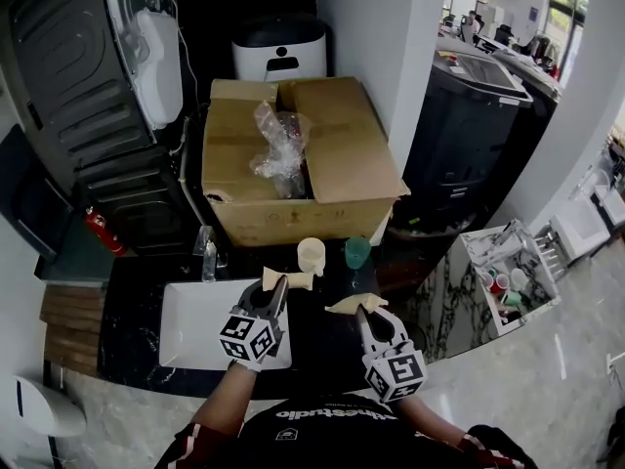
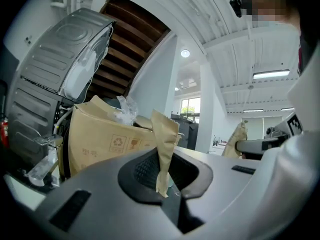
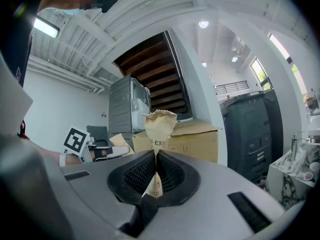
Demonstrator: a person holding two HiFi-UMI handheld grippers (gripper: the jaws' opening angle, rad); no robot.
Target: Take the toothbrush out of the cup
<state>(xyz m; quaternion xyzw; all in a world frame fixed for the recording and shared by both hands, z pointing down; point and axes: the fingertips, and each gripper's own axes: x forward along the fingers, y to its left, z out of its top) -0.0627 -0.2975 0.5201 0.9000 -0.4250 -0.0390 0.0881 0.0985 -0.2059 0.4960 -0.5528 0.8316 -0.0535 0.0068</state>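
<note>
**Two hand-held grippers, each clamped on a scrap of brown paper, above a dark desk**

We look steeply down on a dark marble desk (image 1: 132, 306), the widest thing in the head view. At its back stands an open cardboard box (image 1: 337, 149), flaps spread. To the left, a white rectangular sink (image 1: 195, 335) is set into the desk. Behind the box we see a white bin-shaped appliance (image 1: 280, 52) with a dark top. A bundle of crumpled clear plastic wrap (image 1: 280, 145) pokes out of the box's opening.

Nearer to us, the person's arms reach forward with a gripper in each hand. The left gripper (image 1: 280, 283) has its marker cube over the sink's right edge. The right gripper (image 1: 363, 311) is beside it, and the two do not touch. Both point away from us toward the box.

Just in front of the box, beyond the gripper tips, a cream cup (image 1: 311, 255) and a green cup (image 1: 357, 251) stand near each other on the desk. Neither gripper touches them. The cups are too small for us to tell whether the toothbrush is in either one.

In the left gripper view, the jaws are clenched on a brown paper strip (image 2: 164, 139) that stands upright between the pads. In the right gripper view, the jaws are likewise clenched on a crumpled brown paper piece (image 3: 160, 126) with some print on it.
</note>
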